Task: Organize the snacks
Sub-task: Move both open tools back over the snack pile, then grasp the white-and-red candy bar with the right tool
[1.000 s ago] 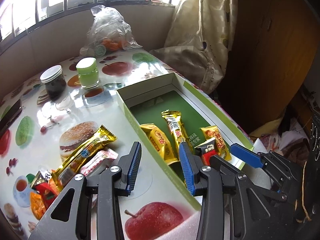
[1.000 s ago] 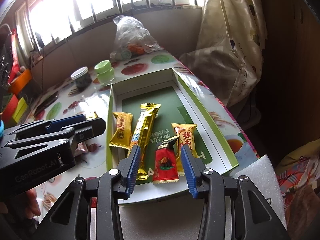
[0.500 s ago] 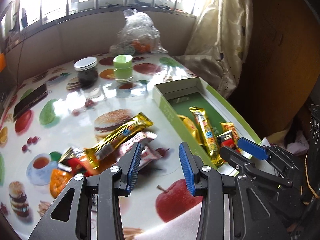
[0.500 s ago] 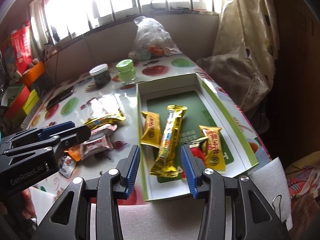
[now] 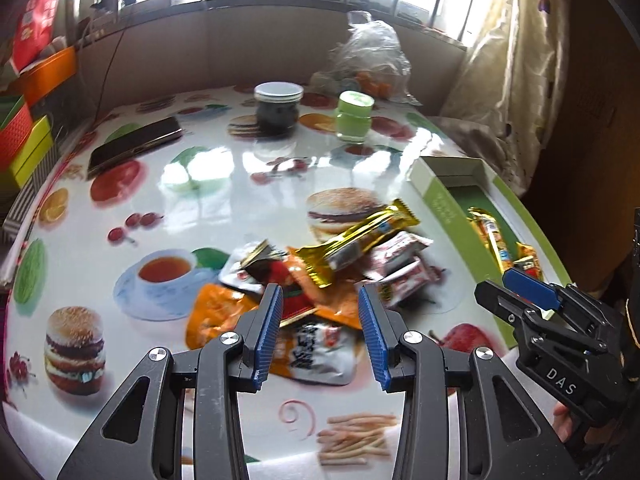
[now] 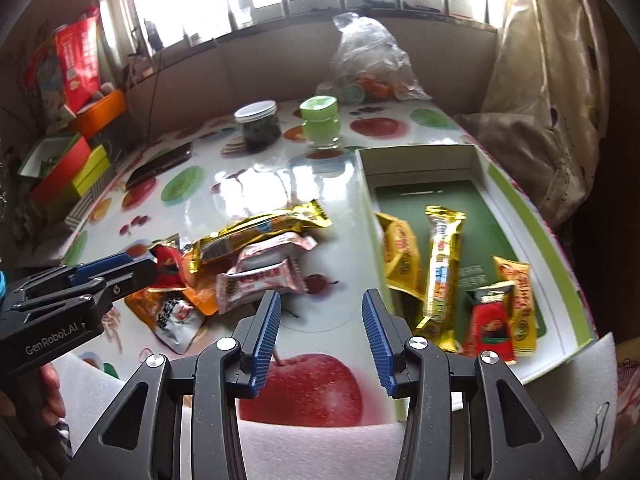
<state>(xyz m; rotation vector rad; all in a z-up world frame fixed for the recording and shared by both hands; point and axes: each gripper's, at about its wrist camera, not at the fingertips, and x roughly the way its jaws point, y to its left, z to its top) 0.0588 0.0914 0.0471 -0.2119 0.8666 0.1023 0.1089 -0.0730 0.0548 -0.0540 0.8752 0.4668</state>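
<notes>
A pile of snack packets lies on the table: a long gold bar, pink-white packets, a red packet and orange packets. My left gripper is open and empty, just above the near side of the pile. A green-and-white box to the right holds several snacks, among them a gold bar and a red packet. My right gripper is open and empty, over the table between pile and box.
A dark jar, a green-lidded jar, a phone and a plastic bag sit at the back of the table. Coloured boxes stand at the left. White foam lines the near edge. A curtain hangs at right.
Both grippers have swung left, away from the box. The left one now faces the snack pile. The right one has left the red packet lying in the box.
</notes>
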